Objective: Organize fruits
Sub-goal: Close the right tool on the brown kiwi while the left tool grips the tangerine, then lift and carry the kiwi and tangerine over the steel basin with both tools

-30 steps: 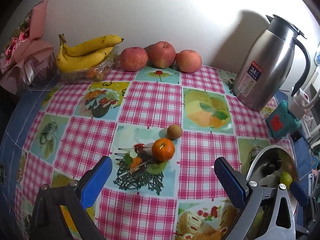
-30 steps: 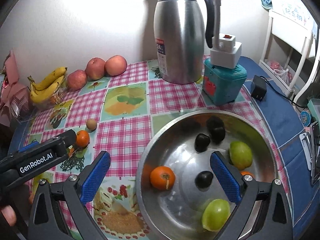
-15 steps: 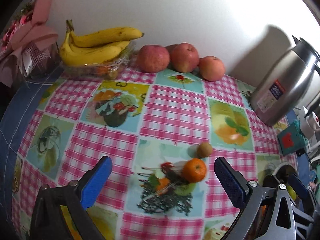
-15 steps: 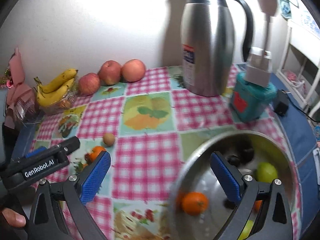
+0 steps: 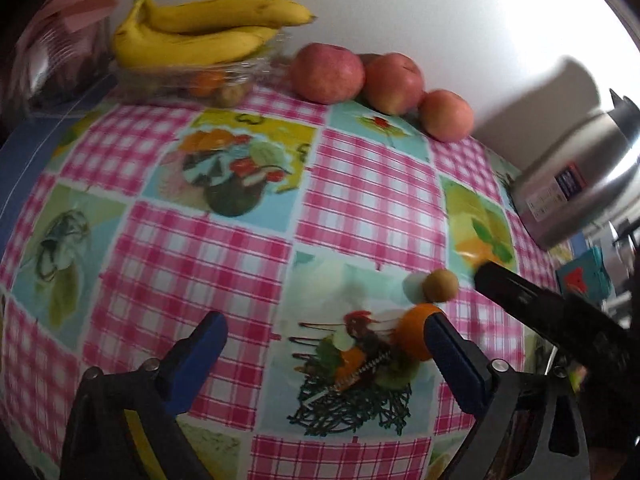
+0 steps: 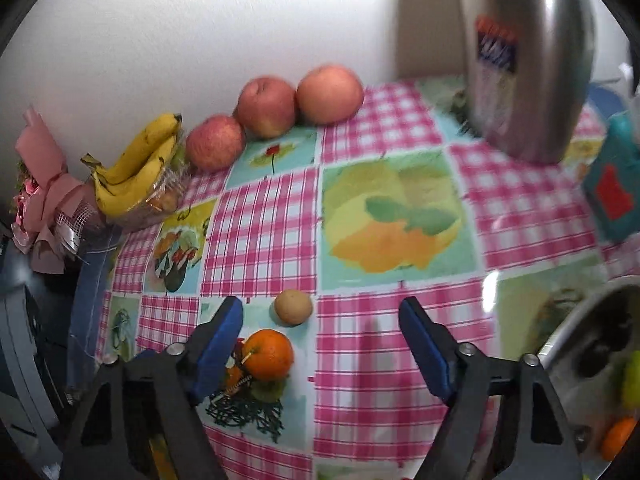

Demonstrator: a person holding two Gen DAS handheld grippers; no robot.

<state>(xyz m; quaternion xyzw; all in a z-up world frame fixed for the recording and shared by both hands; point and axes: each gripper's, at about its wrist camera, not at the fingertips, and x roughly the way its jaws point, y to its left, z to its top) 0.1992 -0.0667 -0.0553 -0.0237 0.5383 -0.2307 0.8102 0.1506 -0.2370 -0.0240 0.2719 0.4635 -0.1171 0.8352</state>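
An orange (image 6: 269,354) and a small brown round fruit (image 6: 293,307) lie on the checked tablecloth. My right gripper (image 6: 322,344) is open just above them, the orange beside its left finger. In the left wrist view the orange (image 5: 416,334) sits against the right finger of my open, empty left gripper (image 5: 326,354), with the brown fruit (image 5: 440,285) behind it. Three apples (image 5: 326,72) and a bunch of bananas (image 5: 200,36) on a clear tray stand at the back by the wall.
A steel bowl (image 6: 580,356) holding several fruits lies at the right. A steel thermos jug (image 6: 524,56) and a teal box (image 6: 614,188) stand at the back right. A pink wrapped bouquet (image 6: 44,200) sits at the far left.
Both grippers have moved left, away from the bowl and toward the orange and brown fruit. The right gripper now hovers over them. Both stay open.
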